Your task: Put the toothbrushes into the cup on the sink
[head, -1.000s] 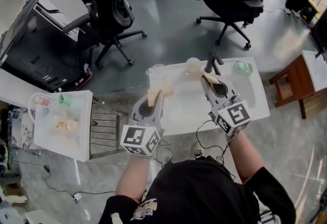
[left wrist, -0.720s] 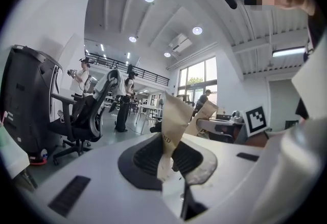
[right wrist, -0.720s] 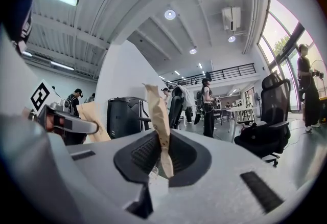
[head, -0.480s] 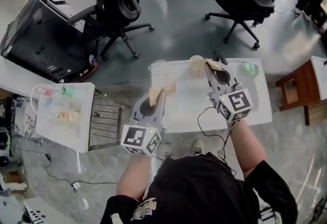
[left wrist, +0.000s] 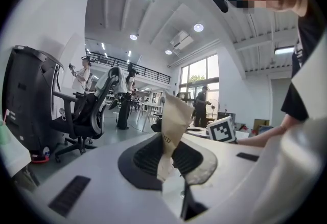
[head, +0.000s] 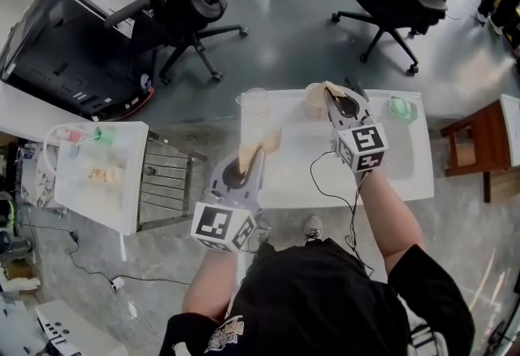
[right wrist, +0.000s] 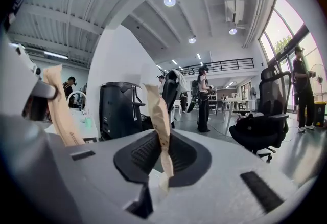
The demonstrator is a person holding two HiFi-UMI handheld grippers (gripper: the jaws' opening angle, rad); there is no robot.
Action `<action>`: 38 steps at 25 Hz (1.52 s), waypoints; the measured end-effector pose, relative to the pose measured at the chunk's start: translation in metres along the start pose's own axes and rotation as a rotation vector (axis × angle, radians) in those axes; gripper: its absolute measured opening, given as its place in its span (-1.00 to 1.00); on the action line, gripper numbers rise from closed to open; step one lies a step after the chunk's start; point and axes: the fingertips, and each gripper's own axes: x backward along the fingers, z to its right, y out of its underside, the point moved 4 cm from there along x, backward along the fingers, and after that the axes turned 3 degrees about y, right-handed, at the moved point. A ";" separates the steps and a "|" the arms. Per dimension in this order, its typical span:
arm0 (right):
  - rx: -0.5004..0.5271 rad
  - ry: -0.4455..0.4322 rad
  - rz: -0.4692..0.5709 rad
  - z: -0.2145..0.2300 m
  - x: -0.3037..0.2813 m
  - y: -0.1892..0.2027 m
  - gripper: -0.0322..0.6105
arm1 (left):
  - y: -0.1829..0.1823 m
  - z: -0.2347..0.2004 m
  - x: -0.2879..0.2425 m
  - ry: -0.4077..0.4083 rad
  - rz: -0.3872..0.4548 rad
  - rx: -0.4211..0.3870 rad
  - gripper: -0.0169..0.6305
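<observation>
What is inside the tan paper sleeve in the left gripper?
Only the tan paper sleeve itself shows, pinched by the left gripper; the paper covers its contents.

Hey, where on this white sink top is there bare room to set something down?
Bare: the near strip of the sink top between the left gripper and the dangling cable, and the near right corner below the green item. Crowded: the far edge, with the clear cup, beige cup and right gripper.

Open basin (head: 294, 156); clear cup (head: 253, 104) at far-left rim
</observation>
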 end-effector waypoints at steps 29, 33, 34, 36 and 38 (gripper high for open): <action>-0.052 0.004 -0.264 -0.007 -0.055 0.111 -0.37 | 0.026 -0.041 0.026 -0.091 -0.028 0.054 -0.82; -0.047 -0.004 -0.254 -0.008 -0.050 0.106 -0.25 | 0.022 -0.038 0.027 -0.085 -0.027 0.056 -0.82; -0.042 -0.007 -0.252 -0.009 -0.049 0.105 -0.20 | 0.021 -0.038 0.027 -0.081 -0.024 0.057 -0.82; -0.028 -0.013 -0.246 -0.012 -0.046 0.102 -0.10 | 0.020 -0.036 0.027 -0.074 -0.022 0.058 -0.82; -0.016 -0.015 -0.236 -0.015 -0.042 0.098 -0.04 | 0.021 -0.035 0.028 -0.062 -0.014 0.055 -0.82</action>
